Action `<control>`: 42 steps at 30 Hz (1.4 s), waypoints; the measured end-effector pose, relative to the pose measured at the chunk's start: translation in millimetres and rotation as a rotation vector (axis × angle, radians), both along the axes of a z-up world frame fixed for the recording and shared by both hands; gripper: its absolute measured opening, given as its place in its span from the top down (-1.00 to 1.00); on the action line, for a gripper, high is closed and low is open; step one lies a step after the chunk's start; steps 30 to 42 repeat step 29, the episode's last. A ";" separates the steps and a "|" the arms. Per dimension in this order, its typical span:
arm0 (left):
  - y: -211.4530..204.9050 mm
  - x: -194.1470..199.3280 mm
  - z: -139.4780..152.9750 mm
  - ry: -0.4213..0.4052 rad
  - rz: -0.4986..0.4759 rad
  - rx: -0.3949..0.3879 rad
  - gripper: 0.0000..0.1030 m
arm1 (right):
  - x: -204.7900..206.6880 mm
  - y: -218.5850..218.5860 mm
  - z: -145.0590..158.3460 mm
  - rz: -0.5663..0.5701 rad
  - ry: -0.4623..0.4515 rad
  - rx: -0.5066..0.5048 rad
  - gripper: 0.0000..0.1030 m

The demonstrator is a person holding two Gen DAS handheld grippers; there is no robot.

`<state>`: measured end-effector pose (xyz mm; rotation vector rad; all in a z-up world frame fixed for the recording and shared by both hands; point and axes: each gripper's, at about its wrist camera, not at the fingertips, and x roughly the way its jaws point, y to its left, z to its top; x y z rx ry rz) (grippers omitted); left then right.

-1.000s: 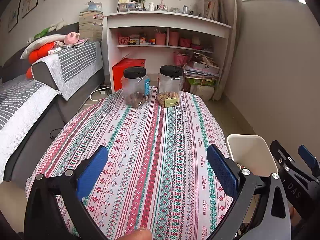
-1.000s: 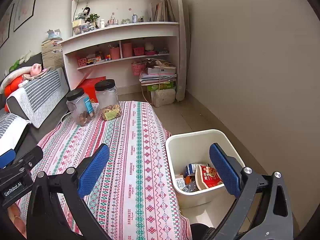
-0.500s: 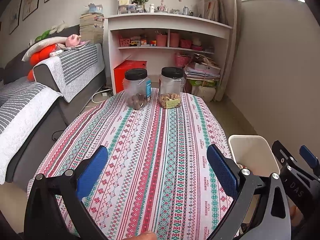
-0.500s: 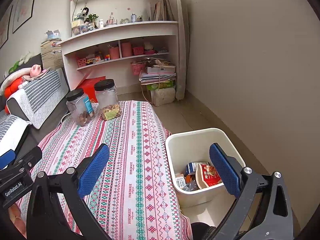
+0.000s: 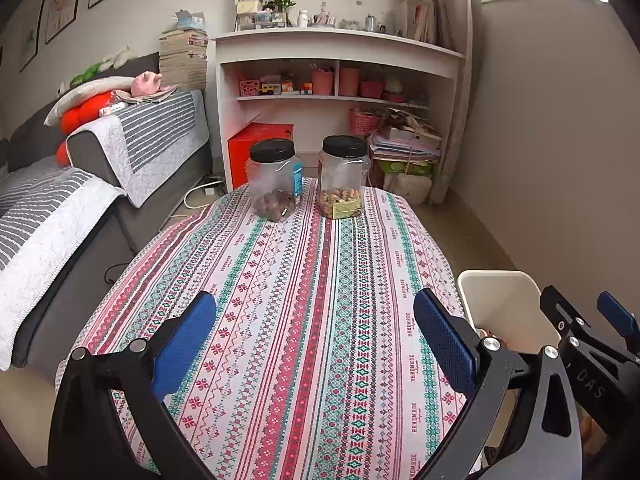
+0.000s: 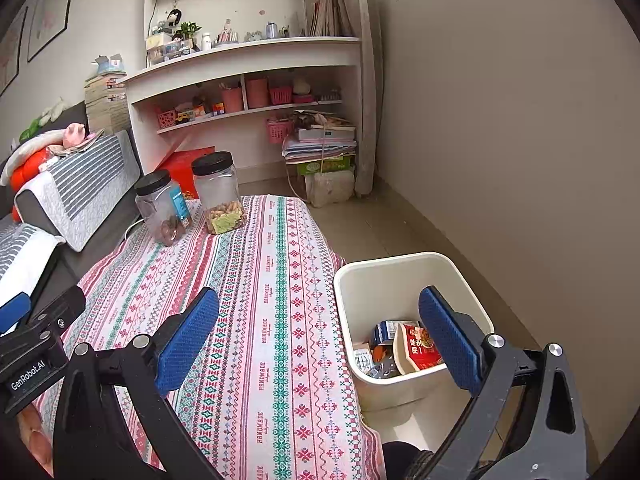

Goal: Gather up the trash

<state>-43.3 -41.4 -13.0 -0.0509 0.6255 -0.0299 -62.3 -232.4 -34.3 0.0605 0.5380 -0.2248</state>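
A white trash bin [image 6: 400, 272] stands on the floor at the table's right side, holding several wrappers, among them a red packet [image 6: 420, 350]. Its rim also shows in the left wrist view as the bin [image 5: 500, 292]. My left gripper [image 5: 316, 340] is open above the patterned tablecloth [image 5: 312, 280], nothing between its blue pads. My right gripper [image 6: 320, 328] is open too, its right finger over the bin and its left finger over the tablecloth [image 6: 256, 280]. No loose trash is visible on the table.
Two clear jars with black lids [image 5: 274, 184] [image 5: 344, 178] stand at the table's far end. A grey sofa with striped covers [image 5: 80, 184] runs along the left. White shelves [image 5: 336, 80] and stacked papers [image 6: 324, 148] fill the back wall.
Both grippers have drifted slightly back and up; the view shifts a little. Both stay open and empty.
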 end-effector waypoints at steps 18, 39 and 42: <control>-3.1 0.4 -4.4 -0.014 -0.024 -0.003 -0.82 | 1.6 0.8 -1.6 0.001 0.014 -0.001 -0.86; 0.6 3.1 -4.5 0.009 0.002 -0.027 -0.87 | 1.7 -2.8 -4.7 -0.010 0.010 0.005 -0.86; 0.6 3.1 -4.5 0.009 0.002 -0.027 -0.87 | 1.7 -2.8 -4.7 -0.010 0.010 0.005 -0.86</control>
